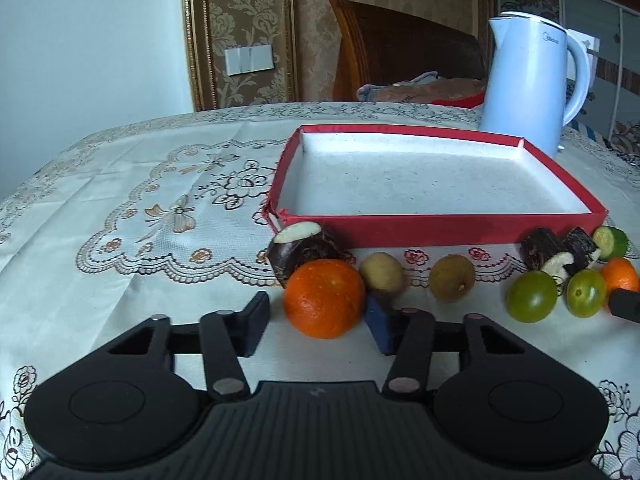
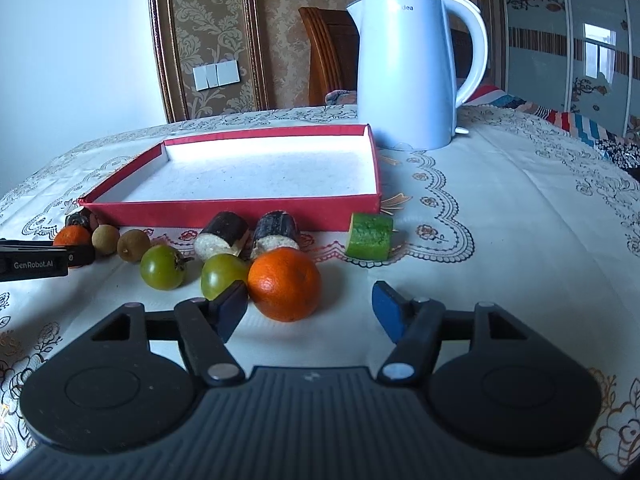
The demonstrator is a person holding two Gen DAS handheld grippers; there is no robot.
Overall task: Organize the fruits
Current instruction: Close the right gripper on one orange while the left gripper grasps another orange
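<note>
Left gripper (image 1: 316,326) low over the bench, jaws spread wide with an orange (image 1: 325,298) sitting between the fingers; pads not touching it. Right gripper (image 2: 308,312) likewise spread, a second orange (image 2: 285,284) between its fingers, nearer the left finger.

Step in hand, as I judge it: the first pick. No fruit is lifted and the red tray (image 1: 440,229) holds nothing. Next move calls for closing on an orange without shoving it into its neighbours, then lifting over the tray's near wall.

Row of fruit just behind the grippers, along the tray's front wall:
- two green round fruits (image 2: 163,267), (image 2: 222,274), the second touching the right gripper's left finger
- two small brown round fruits (image 1: 381,272), (image 1: 452,278), the first hard against the left-hand orange
- dark-skinned cut cane pieces with pale ends (image 2: 222,237), (image 2: 276,236), and one at the tray's left corner (image 1: 298,246)
- a cut cucumber piece (image 2: 369,236) at the right end, apart from the rest

Bench covered with a cream lace-patterned cloth (image 1: 160,184). Behind the tray, a pale blue kettle (image 2: 408,76). Beyond: a wooden chair back (image 1: 400,48), patterned brown wallpaper with a white switch plate (image 1: 249,60).
</note>
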